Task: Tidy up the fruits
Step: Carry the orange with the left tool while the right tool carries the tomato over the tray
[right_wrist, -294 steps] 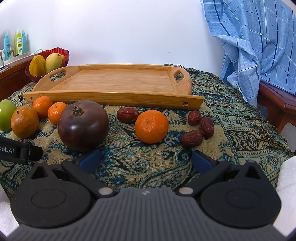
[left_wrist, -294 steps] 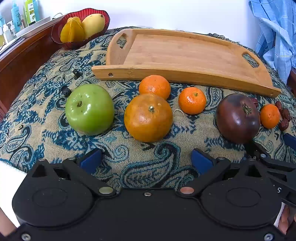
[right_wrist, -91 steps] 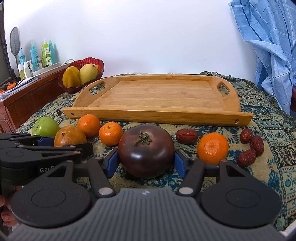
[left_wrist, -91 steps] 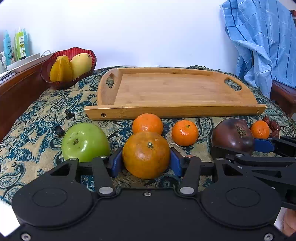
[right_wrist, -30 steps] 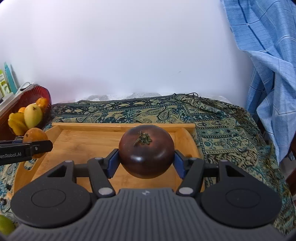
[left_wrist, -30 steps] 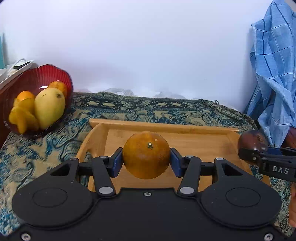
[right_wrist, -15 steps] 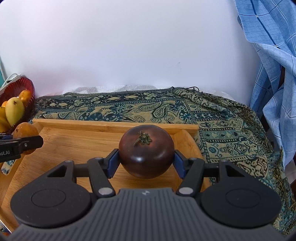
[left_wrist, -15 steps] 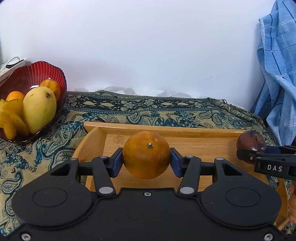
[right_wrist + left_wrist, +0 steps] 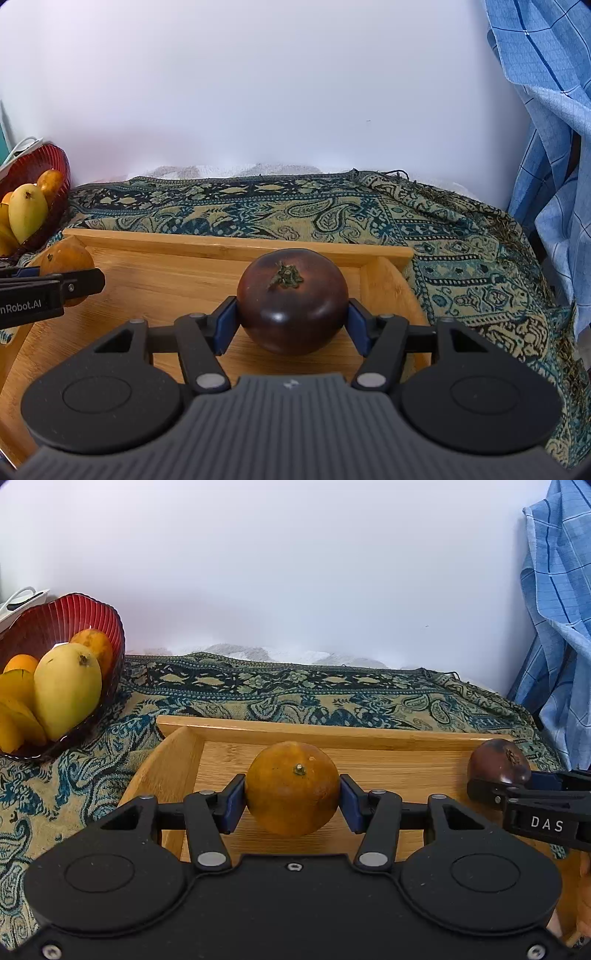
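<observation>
Left wrist view: left tool (image 9: 292, 805) clenched on the orange (image 9: 291, 788) over the wooden tray (image 9: 332, 734), near its left end; red fruit bowl (image 9: 92, 616) beyond. Right tool (image 9: 291, 323) grips the dark tomato (image 9: 291, 301) near the tray's right end. Both fruits sit lower toward the tray than a second earlier.

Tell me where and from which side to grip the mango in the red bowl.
Grip the mango across its narrower middle, coming from above. It stands stem-end up, leaning among other fruit, with the bowl wall close behind, so only its upper part is free for the jaws.
</observation>
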